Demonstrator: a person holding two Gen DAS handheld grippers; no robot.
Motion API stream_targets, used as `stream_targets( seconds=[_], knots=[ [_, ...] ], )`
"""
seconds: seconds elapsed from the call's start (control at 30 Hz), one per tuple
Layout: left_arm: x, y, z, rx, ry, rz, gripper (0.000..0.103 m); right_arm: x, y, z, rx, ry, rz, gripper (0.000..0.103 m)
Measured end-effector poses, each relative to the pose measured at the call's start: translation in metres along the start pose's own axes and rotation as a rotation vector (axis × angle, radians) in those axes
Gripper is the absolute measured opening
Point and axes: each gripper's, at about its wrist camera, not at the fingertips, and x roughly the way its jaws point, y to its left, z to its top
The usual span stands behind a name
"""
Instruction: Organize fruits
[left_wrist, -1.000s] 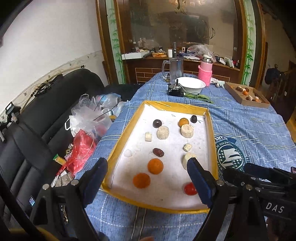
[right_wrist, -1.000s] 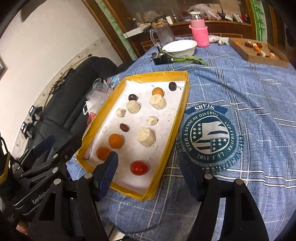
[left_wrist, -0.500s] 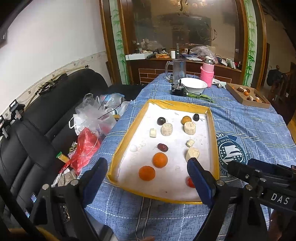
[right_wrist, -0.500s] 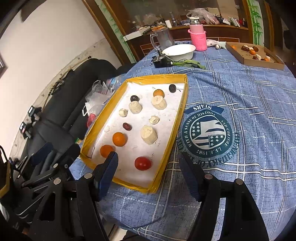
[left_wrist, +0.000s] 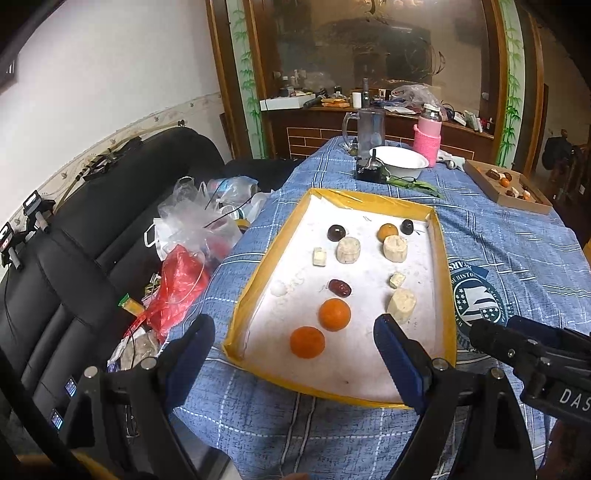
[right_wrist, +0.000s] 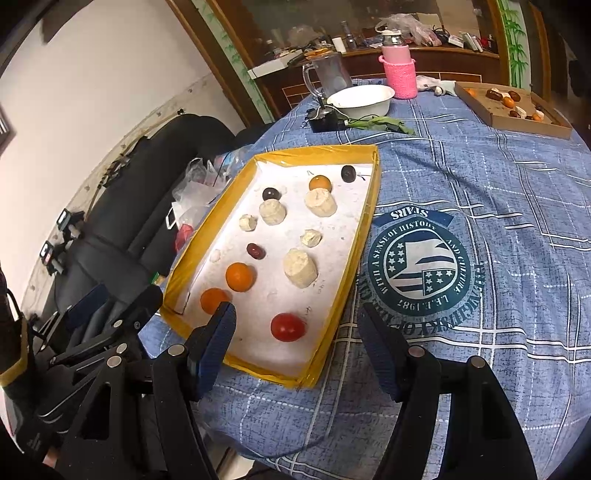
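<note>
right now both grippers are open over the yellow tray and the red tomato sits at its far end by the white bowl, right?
Not quite. The tomato sits at the near end of the yellow tray, far from the white bowl, as the right wrist view shows. Both grippers, left and right, are open.

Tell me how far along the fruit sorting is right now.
Done: nothing looks grouped; oranges, pale chunks and dark fruits lie mixed in the yellow-rimmed tray. In hand: nothing; the left gripper and right gripper are open and empty above the tray's near end. Left: all of it, including the red tomato.
</note>
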Motion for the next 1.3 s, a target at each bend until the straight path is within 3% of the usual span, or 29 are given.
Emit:
stream_targets(
  seconds=[1.3],
  knots=[
    [0.018,0.010,-0.005,-0.009,0.051,0.017,0.089,0.009,0.010,0.004,-0.051,-0.012,-0.039,0.067]
  ],
)
